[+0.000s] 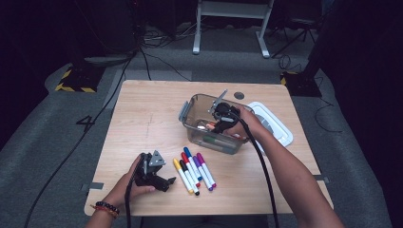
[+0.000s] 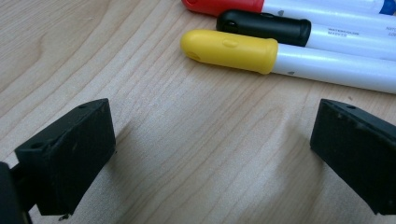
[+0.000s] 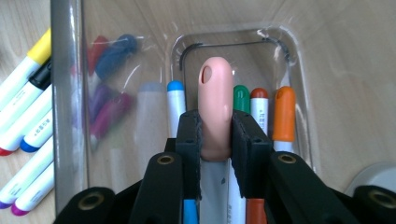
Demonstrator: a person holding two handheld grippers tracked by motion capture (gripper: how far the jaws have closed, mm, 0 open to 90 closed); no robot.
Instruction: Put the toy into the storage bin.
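Note:
A clear plastic box [image 1: 190, 127] stands mid-table. My right gripper [image 1: 215, 126] reaches down into it, shut on a pink-capped marker [image 3: 215, 88] held between the jaws [image 3: 215, 135]. Under it in the box [image 3: 67, 79] lie light-blue [image 3: 176, 105], green [image 3: 241, 97], red [image 3: 259, 100] and orange [image 3: 284, 114] capped markers. A row of several markers [image 1: 194, 170] lies on the table in front of the box. My left gripper [image 1: 169, 182] rests on the table just left of that row, open [image 2: 210, 154], with the yellow marker [image 2: 231, 50] beyond its jaws and nothing between them.
The box's white lid [image 1: 280, 127] lies flat to the right of the box. Black [image 2: 264, 27] and red [image 2: 224, 5] markers lie just past the yellow one. Bare wood [image 1: 142, 114] stretches left of the box. The table's front edge is close behind the left hand.

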